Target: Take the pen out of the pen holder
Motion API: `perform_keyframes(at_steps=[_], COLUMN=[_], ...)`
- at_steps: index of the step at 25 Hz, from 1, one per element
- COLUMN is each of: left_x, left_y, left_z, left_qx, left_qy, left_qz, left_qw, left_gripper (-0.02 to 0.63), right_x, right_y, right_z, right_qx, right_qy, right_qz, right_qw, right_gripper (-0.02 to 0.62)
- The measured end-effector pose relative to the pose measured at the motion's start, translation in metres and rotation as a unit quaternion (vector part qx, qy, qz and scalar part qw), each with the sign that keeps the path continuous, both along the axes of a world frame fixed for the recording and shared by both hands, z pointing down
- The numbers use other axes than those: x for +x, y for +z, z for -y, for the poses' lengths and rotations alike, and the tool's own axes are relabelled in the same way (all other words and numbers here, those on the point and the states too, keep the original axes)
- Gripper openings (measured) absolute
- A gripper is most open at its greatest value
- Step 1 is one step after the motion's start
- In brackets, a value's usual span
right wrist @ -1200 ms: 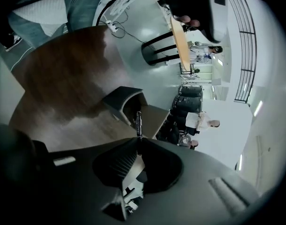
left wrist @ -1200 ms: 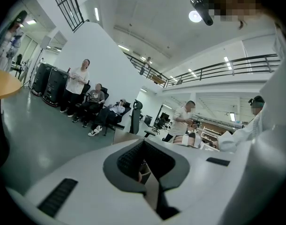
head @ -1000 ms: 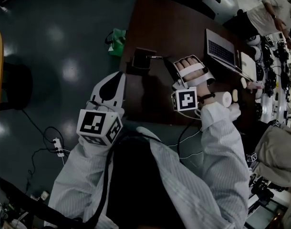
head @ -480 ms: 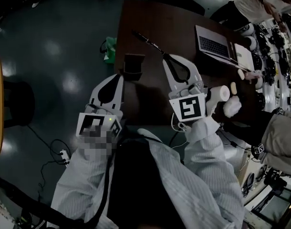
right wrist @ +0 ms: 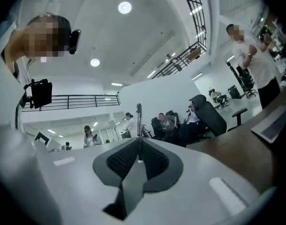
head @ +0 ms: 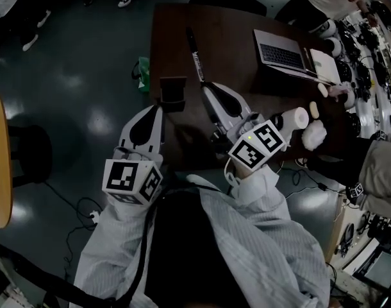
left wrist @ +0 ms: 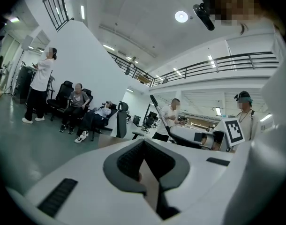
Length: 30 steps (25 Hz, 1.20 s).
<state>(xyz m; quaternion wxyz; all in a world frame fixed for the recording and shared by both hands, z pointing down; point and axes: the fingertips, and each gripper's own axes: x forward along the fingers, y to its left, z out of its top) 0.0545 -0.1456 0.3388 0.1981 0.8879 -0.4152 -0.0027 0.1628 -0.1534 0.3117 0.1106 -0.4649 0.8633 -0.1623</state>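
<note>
I have two hand-held grippers in view over one dark brown bench (head: 183, 18). My right hand-held gripper (head: 205, 87) is clenched on the one pen (head: 194, 53). In the right gripper view the slim dark shaft (right wrist: 139, 121) stands straight up out of the pinched pads (right wrist: 147, 161). From the head view the pen is clear of the pen holder, held above the bench. It points away from me, with a pale printed band along its barrel.

The single pen holder (head: 172, 90), a small dark box, sits on the bench near its left edge, to the left of the right gripper's jaws. I cannot see into it.

My left hand-held gripper (head: 158, 110) is closed with nothing between its jaws; its own view shows the tips (left wrist: 144, 142) meeting. It sits just short of the holder, and I cannot tell whether they touch.

One open laptop (head: 279, 53) lies further right on the bench, well apart from the pen.
</note>
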Motion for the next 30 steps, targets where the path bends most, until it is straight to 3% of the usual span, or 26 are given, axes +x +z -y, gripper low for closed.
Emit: perform_keyframes(at_steps=[7, 30], left_x=[-0.002, 0.001], left_y=[-0.001, -0.002], left_z=[-0.001, -0.005], left_qx=[0.004, 0.004], left_qy=[-0.008, -0.001], left_qz=[-0.001, 0.002], left_qw=[1.0000, 1.0000], left_gripper=[0.005, 0.005], right_x=[-0.013, -0.009], right_y=[0.003, -0.012], right_z=[-0.012, -0.018], right_qx=[-0.008, 0.011], right_qy=[-0.004, 0.005], right_qz=[0.047, 0.058], right_qw=[0.999, 0.998], right_gripper=[0.034, 0.032])
